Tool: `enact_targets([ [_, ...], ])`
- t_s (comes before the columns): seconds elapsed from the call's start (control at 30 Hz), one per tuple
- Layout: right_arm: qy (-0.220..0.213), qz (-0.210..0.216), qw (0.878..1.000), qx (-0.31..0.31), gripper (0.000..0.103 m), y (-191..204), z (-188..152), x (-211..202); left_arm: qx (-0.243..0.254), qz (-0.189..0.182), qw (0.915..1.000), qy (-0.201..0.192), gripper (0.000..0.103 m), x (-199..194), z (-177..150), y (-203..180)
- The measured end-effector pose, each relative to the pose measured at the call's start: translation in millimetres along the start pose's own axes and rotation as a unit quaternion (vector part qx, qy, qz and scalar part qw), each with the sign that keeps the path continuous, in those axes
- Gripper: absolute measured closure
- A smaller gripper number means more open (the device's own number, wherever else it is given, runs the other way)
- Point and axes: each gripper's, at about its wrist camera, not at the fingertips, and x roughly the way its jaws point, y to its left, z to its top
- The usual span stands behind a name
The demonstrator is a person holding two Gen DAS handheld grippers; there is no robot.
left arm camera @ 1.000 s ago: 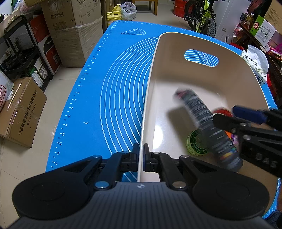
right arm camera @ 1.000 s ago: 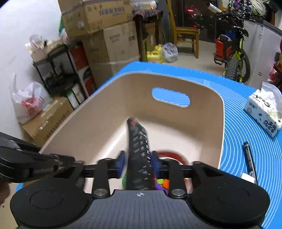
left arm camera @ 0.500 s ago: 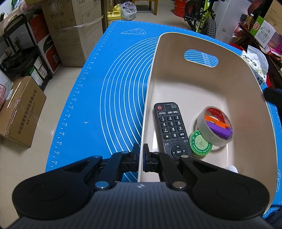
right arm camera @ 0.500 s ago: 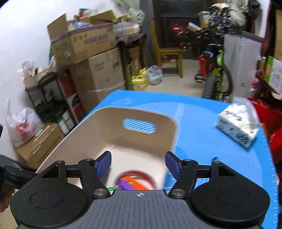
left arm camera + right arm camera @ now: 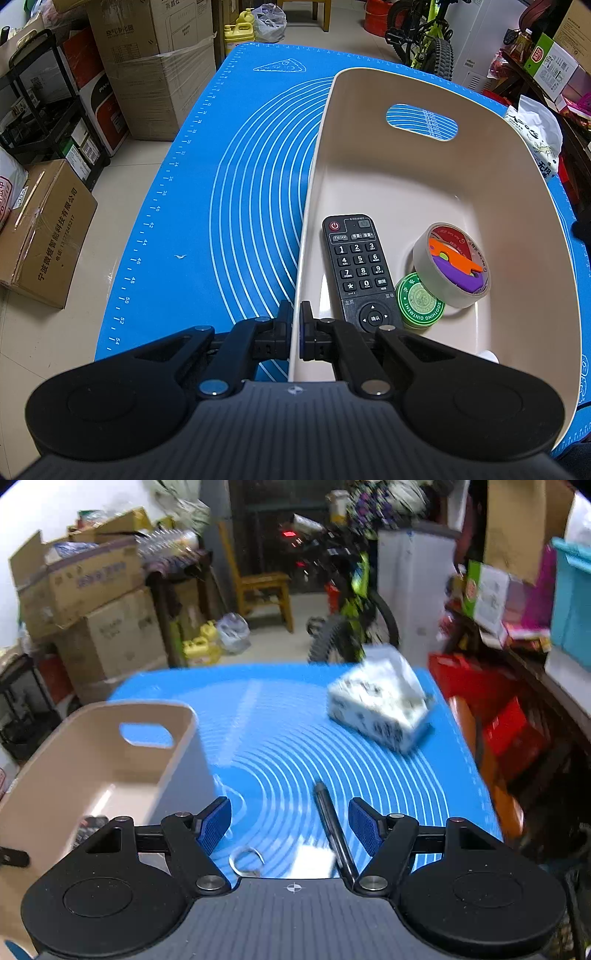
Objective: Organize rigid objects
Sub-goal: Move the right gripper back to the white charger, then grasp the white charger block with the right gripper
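Bin (image 5: 517,177) – remote (image 5: 356,266), tape roll (image 5: 443,280), ointment tin (image 5: 419,301).

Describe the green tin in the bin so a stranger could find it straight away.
Look inside the beige bin on the blue mat. Between the black remote and the tape roll lies the green tin: the only round, flat thing with white lettering.

bin (image 5: 517,192): 1 | remote (image 5: 360,269): 1 | tape roll (image 5: 452,271): 1 | tin (image 5: 419,301): 1 | pen (image 5: 334,830): 1 | tissue pack (image 5: 380,699): 1
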Motion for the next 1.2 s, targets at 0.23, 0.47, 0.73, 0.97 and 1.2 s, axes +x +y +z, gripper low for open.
enact_targets([
  [0.23, 0.044, -0.013, 0.999, 0.009, 0.029, -2, -28, 33, 0.001, 0.001, 1.0000, 0.000, 0.098, 0, 0, 1],
  [0.47, 0.064, -0.013, 0.998, 0.021, 0.041, -4, -40, 49, 0.002, 0.001, 1.0000, 0.000, 0.098, 0, 0, 1],
  [0.73, 0.072, -0.017, 0.997, 0.018, 0.047, 0, -45, 57, 0.002, 0.001, 1.0000, 0.000, 0.098, 0, -1, 1],
  [0.97, 0.080, -0.028, 0.996, 0.023, 0.056, -1, -44, 70, 0.002, 0.001, 1.0000, 0.000, 0.098, 0, -1, 1],
  [1.2, 0.083, -0.040, 0.996, 0.016, 0.058, 3, -45, 78, 0.002, 0.002, 1.0000, 0.000, 0.098, 0, -1, 1],
])
